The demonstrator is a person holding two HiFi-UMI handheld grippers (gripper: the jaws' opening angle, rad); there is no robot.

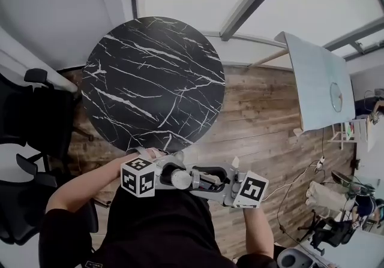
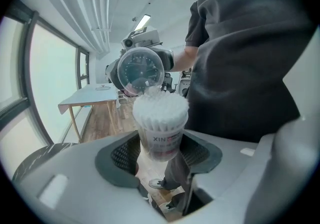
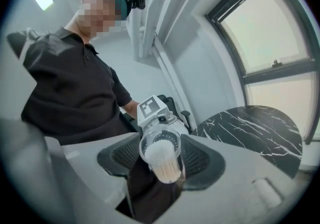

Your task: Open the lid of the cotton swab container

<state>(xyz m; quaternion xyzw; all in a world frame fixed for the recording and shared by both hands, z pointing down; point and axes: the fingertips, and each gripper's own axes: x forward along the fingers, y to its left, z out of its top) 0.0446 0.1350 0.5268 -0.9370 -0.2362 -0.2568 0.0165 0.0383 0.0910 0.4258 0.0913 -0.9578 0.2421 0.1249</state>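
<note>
My left tool (image 2: 160, 154) is clamped on the cotton swab container (image 2: 160, 135) and my right tool (image 3: 161, 158) grips its clear lid (image 2: 141, 70) at its mouth, both held just off the near edge of the marble desk (image 1: 153, 81).

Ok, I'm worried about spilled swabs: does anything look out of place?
Nothing spilled. The cotton swab container, packed full, sits between the jaws of the left gripper; its clear lid is off, in the right gripper. Both are held off the round table.
</note>
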